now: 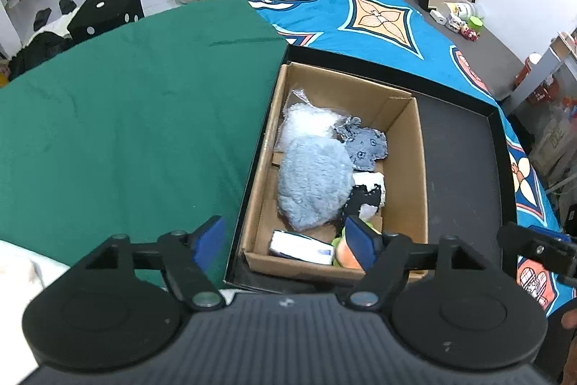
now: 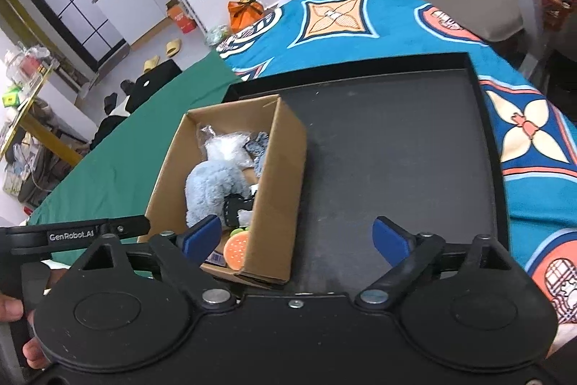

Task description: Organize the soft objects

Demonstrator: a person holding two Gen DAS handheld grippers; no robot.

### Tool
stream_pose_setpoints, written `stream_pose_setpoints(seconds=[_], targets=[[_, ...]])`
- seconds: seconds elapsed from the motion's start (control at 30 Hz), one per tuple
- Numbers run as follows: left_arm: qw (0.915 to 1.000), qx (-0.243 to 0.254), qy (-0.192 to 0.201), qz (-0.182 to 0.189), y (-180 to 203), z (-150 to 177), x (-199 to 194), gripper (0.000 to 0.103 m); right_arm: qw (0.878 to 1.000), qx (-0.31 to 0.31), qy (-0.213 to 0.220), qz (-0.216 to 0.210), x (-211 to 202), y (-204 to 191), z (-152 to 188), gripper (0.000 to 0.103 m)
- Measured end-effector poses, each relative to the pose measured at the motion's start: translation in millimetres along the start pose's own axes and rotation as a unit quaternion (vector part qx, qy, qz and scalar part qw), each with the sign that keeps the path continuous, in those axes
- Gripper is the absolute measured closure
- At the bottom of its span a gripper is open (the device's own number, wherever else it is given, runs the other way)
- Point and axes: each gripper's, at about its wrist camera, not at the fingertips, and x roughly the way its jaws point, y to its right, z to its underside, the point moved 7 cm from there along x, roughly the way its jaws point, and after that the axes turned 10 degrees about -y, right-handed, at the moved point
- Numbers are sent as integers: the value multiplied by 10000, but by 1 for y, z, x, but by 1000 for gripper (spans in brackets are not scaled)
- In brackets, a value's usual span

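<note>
Both the left gripper [image 1: 285, 242] and the right gripper [image 2: 297, 239] are built of black plastic, with blue pads [image 2: 387, 240], silver pivot screws and round discs. "GenRobot.AI" is printed in white beside the left gripper's blue pad.

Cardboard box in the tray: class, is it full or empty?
Partly full. The cardboard box holds a fluffy blue toy, a bagged white toy and other small things; bare floor shows.

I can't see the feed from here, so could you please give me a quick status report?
Both claws, left and right, open and empty. Soft toys, blue plush on top, already in the cardboard box on the black tray. Nothing in the way.
</note>
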Motion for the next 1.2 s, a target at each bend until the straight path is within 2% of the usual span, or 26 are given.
stream_pose_setpoints(seconds=[0.07, 0.2, 0.33, 0.43, 0.53, 0.9, 1.2], targets=[[10000, 28, 68, -67, 5, 1, -6, 29, 10000, 20, 53, 10, -6, 6, 0, 0], [9998, 80, 119, -133, 16, 4, -16, 29, 9997, 21, 219, 46, -18, 15, 2, 0], [9995, 125, 192, -222, 27, 8, -27, 11, 9996, 53, 284, 72, -27, 27, 4, 0], [9992, 131, 228, -314, 32, 12, -33, 8, 9993, 56, 352, 128, -35, 34, 8, 0], [9990, 120, 277, -325, 37, 14, -41, 1, 9990, 67, 408, 155, -42, 40, 11, 0], [9978, 346, 478, -285, 54, 19, -75, 0, 9978, 43, 626, 228, -73, 46, 17, 0], [9961, 406, 722, -292, 55, 20, -111, 0, 9961, 98, 734, 471, -99, 46, 19, 0]])
